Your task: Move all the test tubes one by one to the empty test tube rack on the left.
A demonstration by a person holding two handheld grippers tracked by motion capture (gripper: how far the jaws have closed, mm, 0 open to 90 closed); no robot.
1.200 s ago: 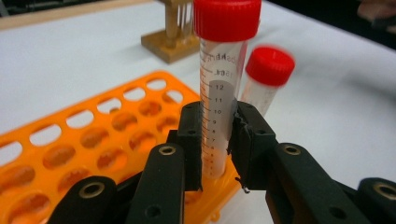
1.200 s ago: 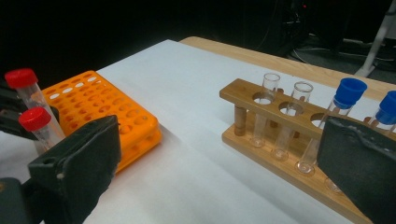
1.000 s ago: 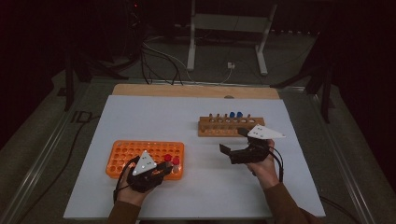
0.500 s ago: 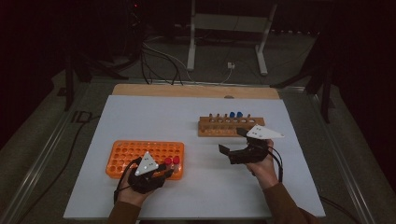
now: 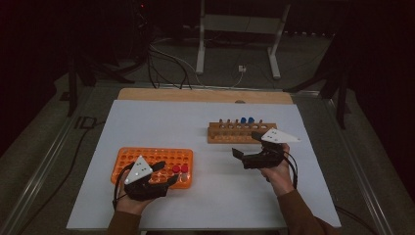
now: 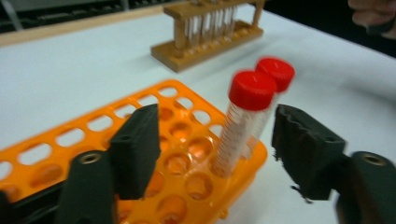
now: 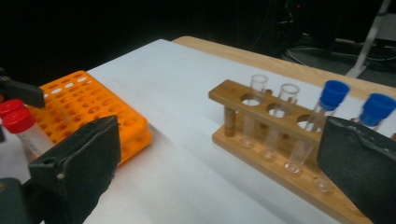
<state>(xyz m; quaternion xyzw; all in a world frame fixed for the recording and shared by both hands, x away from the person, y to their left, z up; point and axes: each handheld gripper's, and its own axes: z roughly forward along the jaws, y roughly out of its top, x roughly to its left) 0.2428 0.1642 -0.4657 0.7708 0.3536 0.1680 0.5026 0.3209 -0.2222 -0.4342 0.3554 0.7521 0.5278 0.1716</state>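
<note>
An orange rack (image 5: 147, 159) (image 6: 140, 107) lies at the near left and holds two red-capped tubes (image 5: 180, 169) in its right end. My left gripper (image 5: 166, 174) (image 6: 217, 119) is open and its jaws have just been opening. The nearer red-capped tube (image 6: 252, 88) stands in the rack between them, apart from both pads. A wooden rack (image 5: 235, 132) (image 7: 261, 140) on the right carries two blue-capped tubes (image 5: 247, 120) (image 7: 334, 93) and several uncapped glass tubes (image 7: 257, 84). My right gripper (image 5: 247, 144) (image 7: 219, 149) hovers open and empty just in front of it.
Both racks stand on a white table top (image 5: 161, 122) with a wooden strip (image 5: 195, 94) along its far edge. Behind the table are a metal stand (image 5: 200, 49) and cables (image 5: 166, 58) on the floor. The orange rack (image 7: 88, 102) sits left of the right gripper.
The left gripper's jaws have opened off the red-capped tube, which stays standing in the orange rack. The right gripper has not moved.
</note>
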